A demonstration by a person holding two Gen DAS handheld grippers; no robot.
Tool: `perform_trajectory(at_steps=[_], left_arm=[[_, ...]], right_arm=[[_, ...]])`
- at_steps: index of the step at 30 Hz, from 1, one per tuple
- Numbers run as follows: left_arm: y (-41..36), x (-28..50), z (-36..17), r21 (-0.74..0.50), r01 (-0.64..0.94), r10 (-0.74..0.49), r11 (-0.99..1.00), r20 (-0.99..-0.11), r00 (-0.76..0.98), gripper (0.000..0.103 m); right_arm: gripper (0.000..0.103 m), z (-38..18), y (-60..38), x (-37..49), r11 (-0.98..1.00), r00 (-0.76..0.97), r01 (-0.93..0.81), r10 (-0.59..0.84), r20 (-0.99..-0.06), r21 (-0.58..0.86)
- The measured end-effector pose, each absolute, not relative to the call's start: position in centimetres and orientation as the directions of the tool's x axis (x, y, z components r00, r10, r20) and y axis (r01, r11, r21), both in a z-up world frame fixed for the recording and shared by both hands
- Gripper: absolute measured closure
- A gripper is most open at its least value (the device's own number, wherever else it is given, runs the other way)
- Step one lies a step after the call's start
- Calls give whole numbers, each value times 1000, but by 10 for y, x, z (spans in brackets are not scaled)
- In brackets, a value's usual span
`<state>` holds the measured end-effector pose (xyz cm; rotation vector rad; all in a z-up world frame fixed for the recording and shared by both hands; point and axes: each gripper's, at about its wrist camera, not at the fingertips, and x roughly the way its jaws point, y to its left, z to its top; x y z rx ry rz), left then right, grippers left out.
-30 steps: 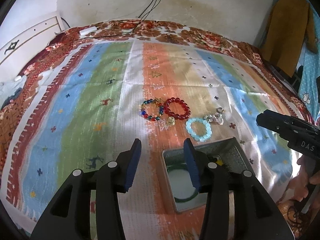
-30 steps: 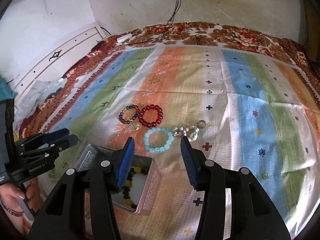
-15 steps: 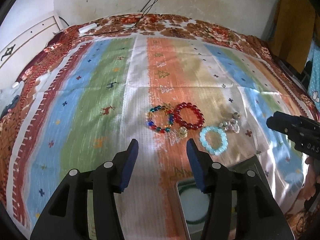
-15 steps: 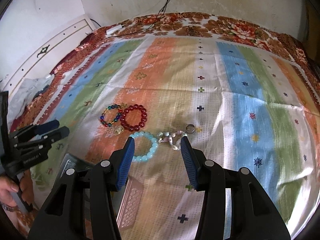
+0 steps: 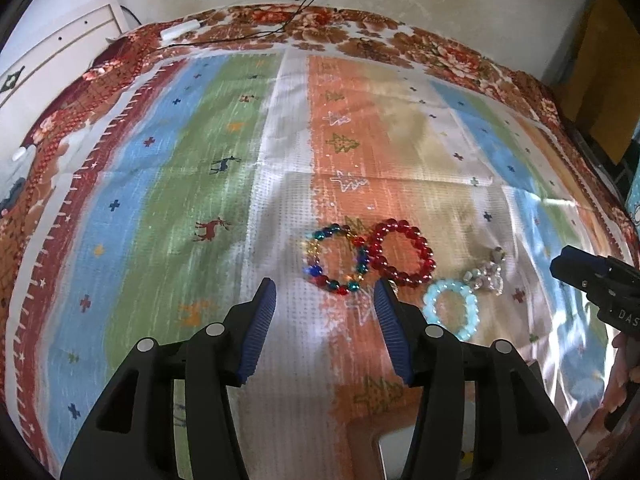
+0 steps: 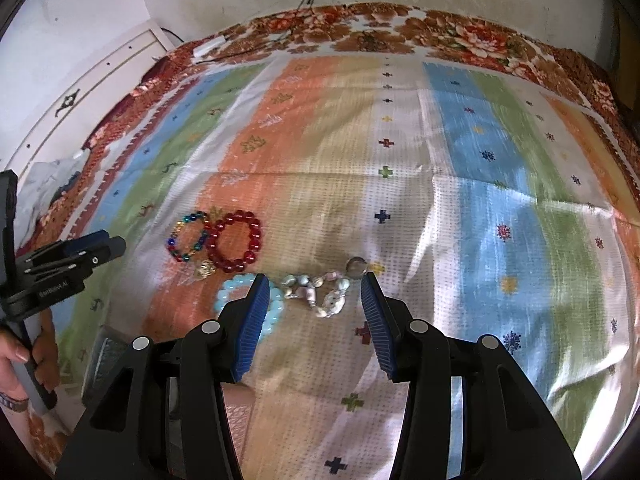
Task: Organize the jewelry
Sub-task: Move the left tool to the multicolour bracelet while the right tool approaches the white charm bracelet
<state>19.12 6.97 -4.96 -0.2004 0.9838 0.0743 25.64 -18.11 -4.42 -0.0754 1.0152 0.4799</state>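
Both grippers have moved away from the tin box (image 6: 108,364) and up toward the jewelry on the striped cloth (image 6: 480,184). The left gripper (image 5: 325,322) is wide open and empty, just below the colorful bead bracelet (image 5: 335,259). The right gripper (image 6: 311,314) is wide open too, with the shell bracelet (image 6: 320,292) right between its tips. The red bracelet (image 6: 235,246) and the light blue bracelet (image 6: 230,292) lie close by. I think 2 pickups come next.
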Motion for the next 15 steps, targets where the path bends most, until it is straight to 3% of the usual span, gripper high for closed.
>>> perform_trajectory(at_steps=[15], left_arm=[[69,220,-68,-102,-132,-23,986,-866,499,49]], right_arm=[[55,-65,-180,283,905,386,-387,332,-861,175]])
